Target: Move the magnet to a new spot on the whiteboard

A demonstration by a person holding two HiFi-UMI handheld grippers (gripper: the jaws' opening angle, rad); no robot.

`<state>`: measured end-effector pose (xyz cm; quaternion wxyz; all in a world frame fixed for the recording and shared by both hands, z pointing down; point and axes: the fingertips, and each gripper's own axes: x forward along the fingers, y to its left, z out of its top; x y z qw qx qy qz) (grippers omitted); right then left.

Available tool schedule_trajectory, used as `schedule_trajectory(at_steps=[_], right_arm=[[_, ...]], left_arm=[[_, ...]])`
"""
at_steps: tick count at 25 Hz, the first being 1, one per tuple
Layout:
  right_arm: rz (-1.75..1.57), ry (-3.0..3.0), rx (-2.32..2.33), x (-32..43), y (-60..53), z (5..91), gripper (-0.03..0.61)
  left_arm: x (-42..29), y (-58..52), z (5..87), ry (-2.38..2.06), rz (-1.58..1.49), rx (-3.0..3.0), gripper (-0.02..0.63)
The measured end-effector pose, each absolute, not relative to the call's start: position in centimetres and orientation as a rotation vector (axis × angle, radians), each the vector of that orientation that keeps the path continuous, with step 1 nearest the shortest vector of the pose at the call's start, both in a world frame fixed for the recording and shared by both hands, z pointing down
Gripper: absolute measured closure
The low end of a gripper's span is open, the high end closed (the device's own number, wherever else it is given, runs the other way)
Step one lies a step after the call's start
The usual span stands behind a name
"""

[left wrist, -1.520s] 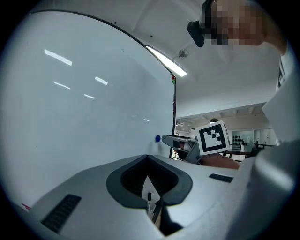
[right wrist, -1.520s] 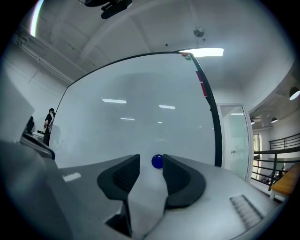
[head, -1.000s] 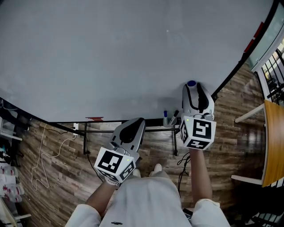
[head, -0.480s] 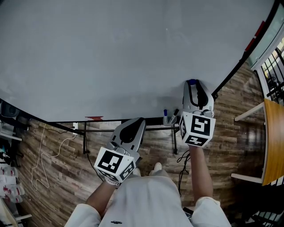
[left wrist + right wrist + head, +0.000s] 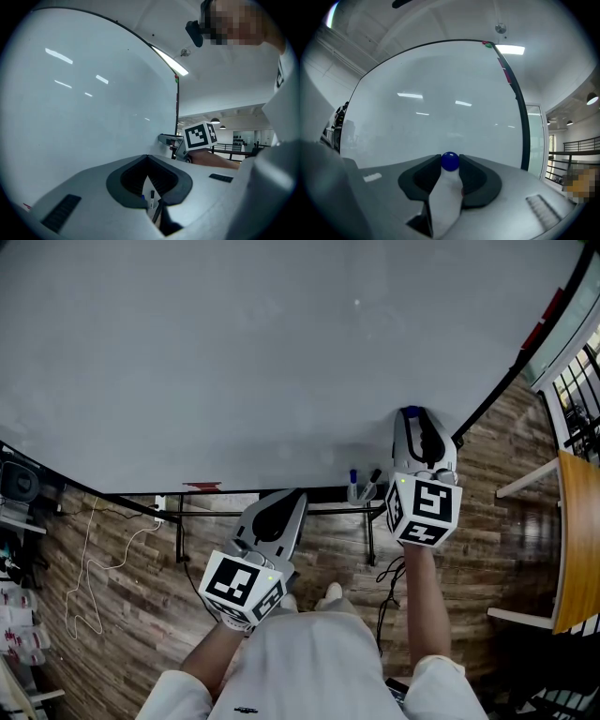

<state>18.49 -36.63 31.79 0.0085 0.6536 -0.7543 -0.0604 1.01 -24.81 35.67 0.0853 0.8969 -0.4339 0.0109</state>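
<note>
White board fills most of the head view, from the top down to the middle. Brown wood floor shows below it. An orange table pokes in at the right edge.

The left gripper is low in the middle, away from the board. Its jaws are closed tip to tip, with nothing in them. The right gripper is right of the middle, and its tips are up against the lower part of the board. Its two jaws squeeze a small blue ball.

Some marker pens stand in a holder under the board, just left of the right gripper.

The little blue ball is the magnet. It sits on the board, between the right gripper's tips.
</note>
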Motion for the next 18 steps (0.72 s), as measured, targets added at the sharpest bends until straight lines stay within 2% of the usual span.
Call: schedule_trajectory(at_steps=[18], right_arm=[[-0.202,-2.450,1.957,16.6,-30.8,32.0,0.448]], left_arm=[[-0.6,-22.6,35.4,-1.316,0.008,2.669,0.614]])
